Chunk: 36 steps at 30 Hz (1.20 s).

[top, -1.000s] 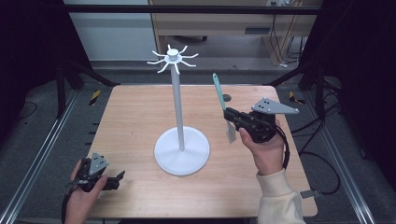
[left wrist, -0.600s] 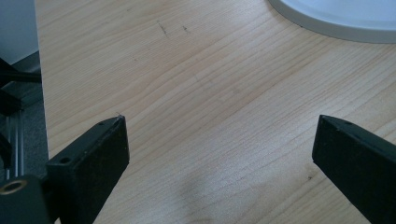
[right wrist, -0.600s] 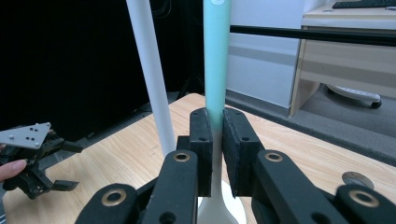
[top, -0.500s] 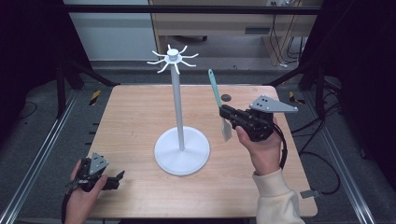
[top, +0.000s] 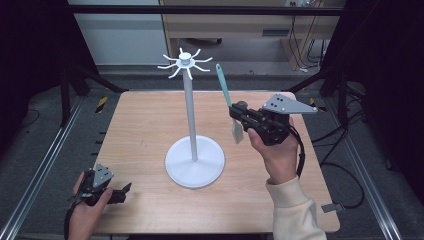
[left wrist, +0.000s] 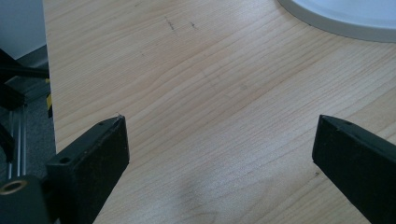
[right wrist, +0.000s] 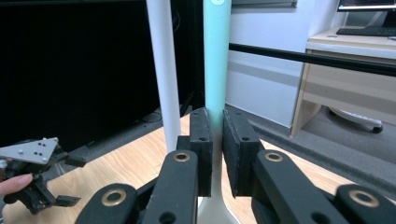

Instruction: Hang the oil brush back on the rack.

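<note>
Teal and white, the spatula (top: 227, 97) stands nearly upright in the right gripper (top: 240, 120), its teal handle rising toward the top and its pale blade hanging below the jaws; the two black pads are pinched on the handle from either side, plain in the right gripper view (right wrist: 216, 65), where the handle runs straight up between them. The spatula is held above the wooden table (top: 145, 130), to the right of the white stand (top: 192, 120) — apart from its pole, with the handle's tip below and to the right of the spoked hooks at the top. The stand's round base rests near the middle of the table; its pole shows just left of the handle in the right gripper view (right wrist: 163, 70). The left gripper (top: 122, 191) rests low at the table's near left corner, well apart from the stand; its jaws are spread wide over bare wood — nothing between them (left wrist: 219, 154).
</note>
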Tool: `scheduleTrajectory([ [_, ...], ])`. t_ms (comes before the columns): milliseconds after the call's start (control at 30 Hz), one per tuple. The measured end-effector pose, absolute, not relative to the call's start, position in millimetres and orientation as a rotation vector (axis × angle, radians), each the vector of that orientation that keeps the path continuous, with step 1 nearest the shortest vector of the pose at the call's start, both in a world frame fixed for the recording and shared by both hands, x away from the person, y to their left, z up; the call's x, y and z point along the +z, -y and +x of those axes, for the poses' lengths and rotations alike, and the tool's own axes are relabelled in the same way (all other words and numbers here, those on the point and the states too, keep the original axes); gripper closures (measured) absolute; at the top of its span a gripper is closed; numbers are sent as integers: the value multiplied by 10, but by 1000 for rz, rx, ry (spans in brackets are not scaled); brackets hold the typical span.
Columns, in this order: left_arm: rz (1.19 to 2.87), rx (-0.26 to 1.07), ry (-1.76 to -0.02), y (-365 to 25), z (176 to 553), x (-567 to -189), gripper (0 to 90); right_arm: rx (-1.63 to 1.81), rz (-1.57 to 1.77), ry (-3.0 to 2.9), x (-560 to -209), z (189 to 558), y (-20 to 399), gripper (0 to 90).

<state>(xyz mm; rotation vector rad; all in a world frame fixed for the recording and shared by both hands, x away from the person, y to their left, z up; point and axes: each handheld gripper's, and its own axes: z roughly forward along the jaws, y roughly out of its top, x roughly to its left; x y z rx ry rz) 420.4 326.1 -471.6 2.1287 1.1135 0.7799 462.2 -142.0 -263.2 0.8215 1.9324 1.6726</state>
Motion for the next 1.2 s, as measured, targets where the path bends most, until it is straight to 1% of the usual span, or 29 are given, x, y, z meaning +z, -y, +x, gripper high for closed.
scheduleTrajectory([
  [500, 2128, 778, -1095, -3248, 4197, -4701, 34, 1705, 765, -1909, -2571, 4489, 1331, 828],
  [1200, 2129, 778, -1093, -3245, 4200, -4704, 34, 1709, 743, -1920, -2563, 4461, 1329, 828],
])
